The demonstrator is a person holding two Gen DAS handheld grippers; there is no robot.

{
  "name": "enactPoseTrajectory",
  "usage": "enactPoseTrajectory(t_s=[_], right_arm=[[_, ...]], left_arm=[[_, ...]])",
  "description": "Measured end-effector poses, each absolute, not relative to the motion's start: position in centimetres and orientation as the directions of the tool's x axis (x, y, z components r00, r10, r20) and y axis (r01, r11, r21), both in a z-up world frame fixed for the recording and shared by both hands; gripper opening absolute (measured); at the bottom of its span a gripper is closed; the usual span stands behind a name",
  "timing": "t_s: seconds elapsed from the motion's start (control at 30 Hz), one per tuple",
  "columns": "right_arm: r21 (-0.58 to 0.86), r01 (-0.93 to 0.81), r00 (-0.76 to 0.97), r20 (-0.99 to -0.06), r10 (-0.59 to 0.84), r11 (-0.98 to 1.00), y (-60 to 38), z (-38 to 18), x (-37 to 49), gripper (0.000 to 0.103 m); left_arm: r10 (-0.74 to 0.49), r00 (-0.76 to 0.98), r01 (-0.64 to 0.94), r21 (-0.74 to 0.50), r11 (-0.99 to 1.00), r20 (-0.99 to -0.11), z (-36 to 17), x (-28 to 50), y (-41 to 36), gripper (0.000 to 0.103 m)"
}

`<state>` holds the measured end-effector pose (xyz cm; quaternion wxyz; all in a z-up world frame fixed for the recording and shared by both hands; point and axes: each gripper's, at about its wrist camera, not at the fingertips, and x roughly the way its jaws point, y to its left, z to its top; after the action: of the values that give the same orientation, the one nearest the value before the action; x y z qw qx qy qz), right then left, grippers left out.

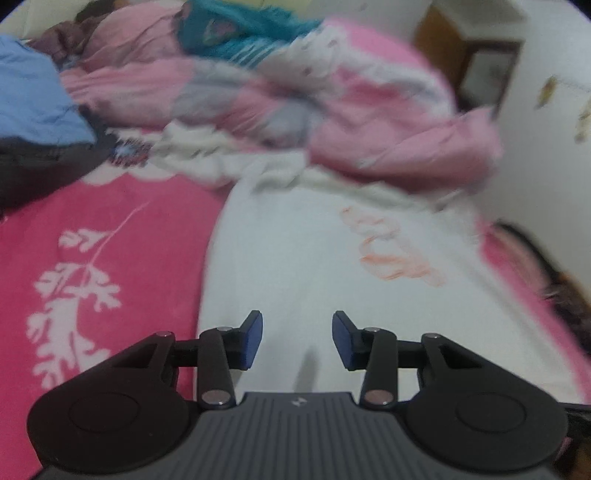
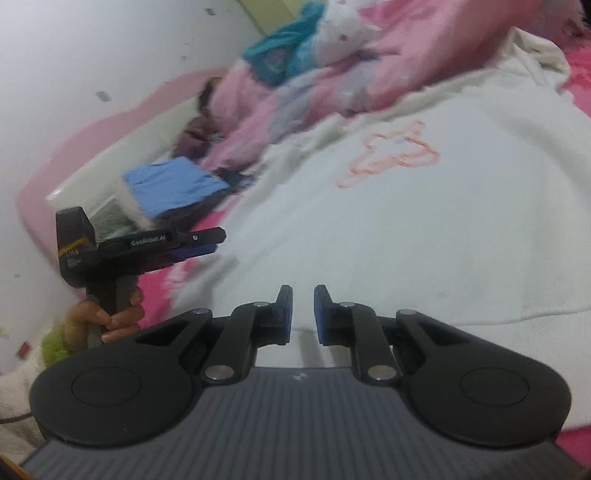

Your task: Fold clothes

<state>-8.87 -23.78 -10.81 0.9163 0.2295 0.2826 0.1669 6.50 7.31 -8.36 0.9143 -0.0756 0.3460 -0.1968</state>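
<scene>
Left wrist view: left gripper [image 1: 297, 338] released, jaws wide apart over white garment [image 1: 314, 266] spread on pink bedspread [image 1: 92, 229]; pink quilt [image 1: 332, 110] heaped beyond garment.

Right wrist view: right gripper [image 2: 303, 310] slightly parted, empty, above white garment [image 2: 388, 229]; folded blue cloth [image 2: 173, 184] left of garment.

A white fleecy garment [image 1: 303, 258] bears an orange outlined bow motif [image 2: 391, 155]. The bright pink bedspread [image 1: 110, 221] under it shows white leaf sprigs. Behind lie a pink-and-grey patchwork quilt [image 1: 258, 96], folded sky-blue cloth [image 2: 173, 184] and teal knitwear [image 1: 236, 33].
</scene>
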Motion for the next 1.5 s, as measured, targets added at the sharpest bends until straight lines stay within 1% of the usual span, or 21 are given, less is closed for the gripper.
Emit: enactPoseTrajectory(t_s=[0.03,0.07,0.1,0.17,0.2,0.27,0.3,0.43,0.53,0.6,0.63,0.7,0.8,0.83,0.87,0.9,1.2,1.3,1.4,1.47,1.5], right_arm=[[0.507,-0.157,0.781,-0.462,0.421,0.847,-23.9,-11.6,-8.3,0.009],[0.501,-0.153,0.779,-0.469,0.416,0.852,-24.1,-12.5,-8.1,0.007],[0.507,-0.170,0.789,-0.443,0.425,0.845,-24.3,-12.9,-8.4,0.007],[0.509,-0.201,0.798,-0.411,0.441,0.837,-24.6,-13.3,-8.7,0.007],[0.510,-0.211,0.800,-0.400,0.447,0.834,-24.7,-13.5,-8.7,0.007],[0.513,-0.230,0.804,-0.379,0.459,0.827,-24.9,-13.8,-8.7,0.007],[0.517,-0.235,0.804,-0.373,0.463,0.823,-25.0,-14.0,-8.6,0.007],[0.516,-0.247,0.807,-0.359,0.469,0.820,-25.0,-14.1,-8.4,0.007],[0.508,-0.253,0.810,-0.354,0.468,0.823,-24.9,-14.1,-8.6,0.007],[0.509,-0.257,0.809,-0.351,0.471,0.821,-25.0,-14.2,-8.6,0.007],[0.512,-0.258,0.808,-0.350,0.473,0.820,-25.0,-14.2,-8.6,0.007],[0.508,-0.261,0.808,-0.350,0.474,0.820,-25.0,-14.2,-8.5,0.007],[0.498,-0.266,0.809,-0.351,0.472,0.826,-24.9,-14.2,-8.6,0.007],[0.498,-0.266,0.809,-0.351,0.472,0.826,-24.9,-14.2,-8.6,0.007],[0.498,-0.265,0.809,-0.351,0.472,0.826,-24.9,-14.2,-8.6,0.007],[0.498,-0.265,0.809,-0.351,0.471,0.826,-24.9,-14.2,-8.6,0.007],[0.500,-0.263,0.814,-0.344,0.467,0.825,-24.9,-14.3,-8.6,0.007],[0.495,-0.261,0.818,-0.342,0.462,0.829,-24.8,-14.4,-8.7,0.007],[0.487,-0.260,0.822,-0.341,0.456,0.834,-24.8,-14.3,-8.8,0.007],[0.483,-0.260,0.824,-0.340,0.453,0.836,-24.8,-14.3,-8.8,0.007],[0.481,-0.260,0.825,-0.340,0.451,0.837,-24.8,-14.3,-8.8,0.007]], left_arm=[[-0.382,0.686,0.291,-0.247,0.924,-0.620,-8.9,7.1,7.1,0.036],[-0.351,0.688,0.275,-0.220,0.936,-0.635,-9.4,7.7,6.9,0.031],[-0.337,0.700,0.269,-0.204,0.941,-0.630,-9.3,8.1,7.1,0.029],[-0.290,0.716,0.220,-0.189,0.957,-0.635,-8.5,9.3,7.8,0.029],[-0.261,0.723,0.188,-0.182,0.965,-0.639,-7.9,10.0,8.3,0.031],[-0.257,0.737,0.184,-0.180,0.966,-0.625,-6.7,10.7,8.5,0.036],[-0.265,0.737,0.204,-0.170,0.964,-0.621,-6.3,11.3,7.7,0.039],[-0.303,0.733,0.284,-0.130,0.950,-0.610,-4.7,13.6,4.1,0.042],[-0.297,0.693,0.300,-0.112,0.947,-0.657,-6.2,17.0,1.9,0.041],[-0.247,0.680,0.258,-0.089,0.962,-0.690,-8.0,19.7,2.1,0.040],[-0.211,0.678,0.224,-0.075,0.972,-0.704,-8.9,21.2,2.6,0.036],[-0.182,0.704,0.166,-0.089,0.982,-0.687,-9.7,23.1,4.5,0.032],[-0.140,0.719,0.109,-0.088,0.990,-0.681,-9.2,23.8,6.0,0.025],[-0.134,0.722,0.099,-0.090,0.991,-0.679,-8.9,23.6,6.2,0.033],[-0.094,0.735,0.074,-0.058,0.996,-0.671,-8.4,23.3,6.3,0.042],[-0.052,0.749,0.047,-0.026,0.999,-0.661,-7.9,22.9,6.5,0.048],[-0.253,0.695,0.203,-0.154,0.967,-0.673,-2.9,15.0,8.0,0.049],[-0.393,0.610,0.308,-0.251,0.918,-0.688,-3.1,11.7,6.2,0.048],[-0.559,0.484,0.408,-0.391,0.825,-0.674,-4.6,8.8,4.4,0.049],[-0.608,0.417,0.439,-0.435,0.786,-0.676,-6.1,7.6,3.5,0.049],[-0.579,0.429,0.420,-0.414,0.808,-0.693,-7.0,7.6,3.7,0.048]])
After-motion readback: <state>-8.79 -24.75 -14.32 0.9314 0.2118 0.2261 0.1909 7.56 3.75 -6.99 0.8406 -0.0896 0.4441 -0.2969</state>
